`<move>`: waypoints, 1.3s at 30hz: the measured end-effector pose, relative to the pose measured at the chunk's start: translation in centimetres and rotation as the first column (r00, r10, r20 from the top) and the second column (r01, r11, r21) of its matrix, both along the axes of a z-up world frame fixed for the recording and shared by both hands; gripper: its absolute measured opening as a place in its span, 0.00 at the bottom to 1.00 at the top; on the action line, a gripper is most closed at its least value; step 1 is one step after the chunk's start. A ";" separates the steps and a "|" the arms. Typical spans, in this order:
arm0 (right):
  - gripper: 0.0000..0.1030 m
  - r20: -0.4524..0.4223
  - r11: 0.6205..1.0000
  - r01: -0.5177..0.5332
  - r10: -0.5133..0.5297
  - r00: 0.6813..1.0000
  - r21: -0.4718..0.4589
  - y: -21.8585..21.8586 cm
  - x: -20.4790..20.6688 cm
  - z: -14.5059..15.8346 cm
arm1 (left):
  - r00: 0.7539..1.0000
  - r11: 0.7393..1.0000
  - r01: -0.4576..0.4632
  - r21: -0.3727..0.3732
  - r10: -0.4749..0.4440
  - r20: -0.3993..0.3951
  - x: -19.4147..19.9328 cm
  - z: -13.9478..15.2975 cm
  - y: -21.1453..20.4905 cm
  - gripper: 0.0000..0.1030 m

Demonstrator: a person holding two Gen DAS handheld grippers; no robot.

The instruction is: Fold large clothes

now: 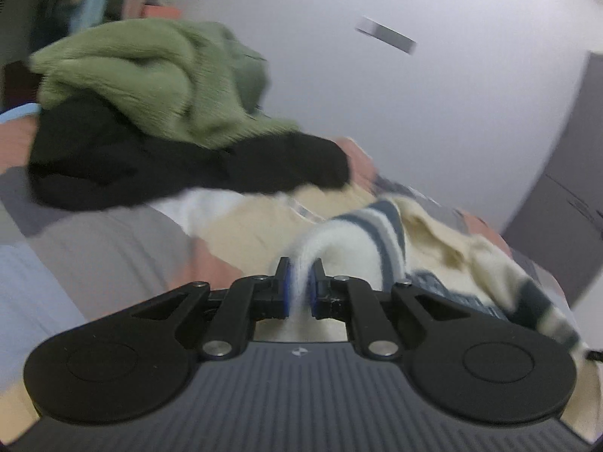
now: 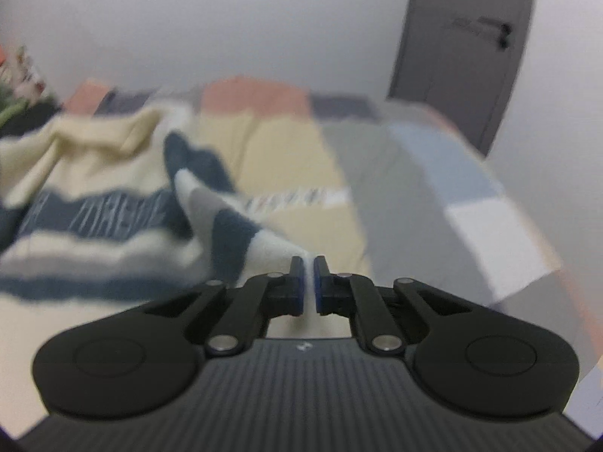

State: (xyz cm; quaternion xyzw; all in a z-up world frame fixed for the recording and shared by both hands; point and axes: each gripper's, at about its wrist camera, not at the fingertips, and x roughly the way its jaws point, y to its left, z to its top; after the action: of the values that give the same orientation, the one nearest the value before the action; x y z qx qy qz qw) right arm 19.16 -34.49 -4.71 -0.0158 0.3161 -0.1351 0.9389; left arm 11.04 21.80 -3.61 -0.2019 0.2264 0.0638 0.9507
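Observation:
A cream knitted sweater [image 1: 433,241] with navy and grey stripes lies rumpled on the patchwork bed cover [image 1: 113,248]. My left gripper [image 1: 300,265] is shut on a white fold of it, the cloth pinched between the blue pads and lifted. In the right wrist view the same sweater [image 2: 98,196] spreads to the left, and a striped corner of it runs up into my right gripper [image 2: 308,263], which is shut on its white edge. Both views are blurred.
A pile of a green knit [image 1: 150,83] and a black garment [image 1: 169,165] sits behind the sweater on the left. The bed cover [image 2: 414,173] stretches out to the right. A grey door [image 2: 467,49] and pale walls stand beyond the bed.

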 end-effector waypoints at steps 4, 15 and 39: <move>0.07 0.082 0.996 0.079 -0.076 0.994 -0.029 -2.0 0.9 0.2 | 0.993 0.994 -0.095 0.059 0.099 -0.065 2.0 -1.3 2.8 0.11; 0.07 0.027 0.969 0.239 -0.238 0.971 -0.061 -6.7 5.7 -5.4 | 0.951 0.979 -0.198 0.051 0.205 -0.233 6.7 -8.0 8.2 0.11; 0.62 0.103 0.965 0.086 -0.114 0.988 0.248 -4.3 -1.8 -1.1 | 0.992 0.987 -0.119 0.107 0.123 -0.035 -1.1 -1.1 -0.8 0.53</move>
State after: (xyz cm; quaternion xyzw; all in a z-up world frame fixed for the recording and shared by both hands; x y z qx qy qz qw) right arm 17.35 -38.82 -5.82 0.1231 0.2755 -0.1434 0.9426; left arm 9.97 21.02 -4.68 -0.1636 0.2295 0.1373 0.9496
